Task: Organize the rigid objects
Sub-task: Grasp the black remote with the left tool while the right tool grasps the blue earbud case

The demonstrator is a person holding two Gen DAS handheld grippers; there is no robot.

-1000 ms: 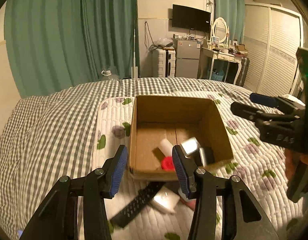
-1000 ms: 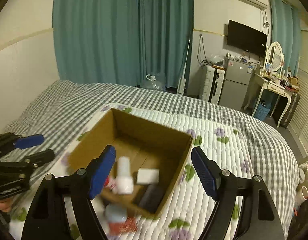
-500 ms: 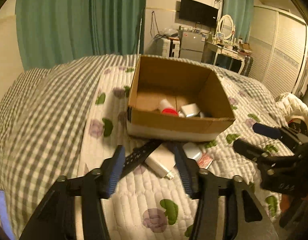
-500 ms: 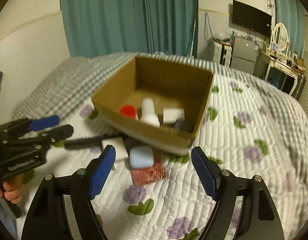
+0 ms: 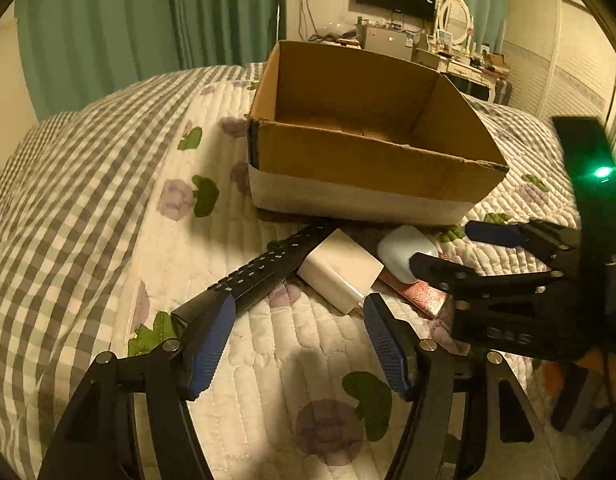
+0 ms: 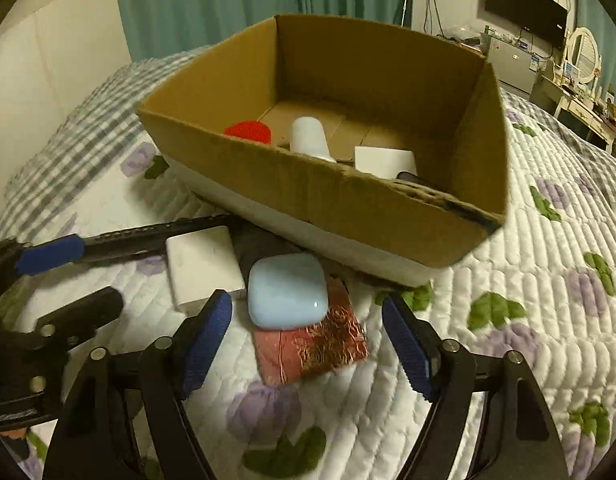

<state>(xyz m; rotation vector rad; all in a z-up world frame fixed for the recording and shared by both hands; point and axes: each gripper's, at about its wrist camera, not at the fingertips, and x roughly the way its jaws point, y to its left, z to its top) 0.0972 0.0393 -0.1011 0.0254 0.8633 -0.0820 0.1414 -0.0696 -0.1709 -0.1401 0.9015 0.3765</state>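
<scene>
since the pale blue case (image 6: 287, 290) on the quilt (image 6: 508, 360) by the box's (image 6: 348, 200) near wall looks smooth, hard and light, the empty, wide-open right gripper (image 6: 308, 334) should pinch its flat sides, left gripper (image 5: 295, 346) likewise open.

Contents: one cardboard box (image 6: 348, 200); one remote (image 5: 259, 272); two white blocks (image 6: 203, 268); one blue case (image 6: 287, 292); one red lid (image 6: 247, 132).
</scene>
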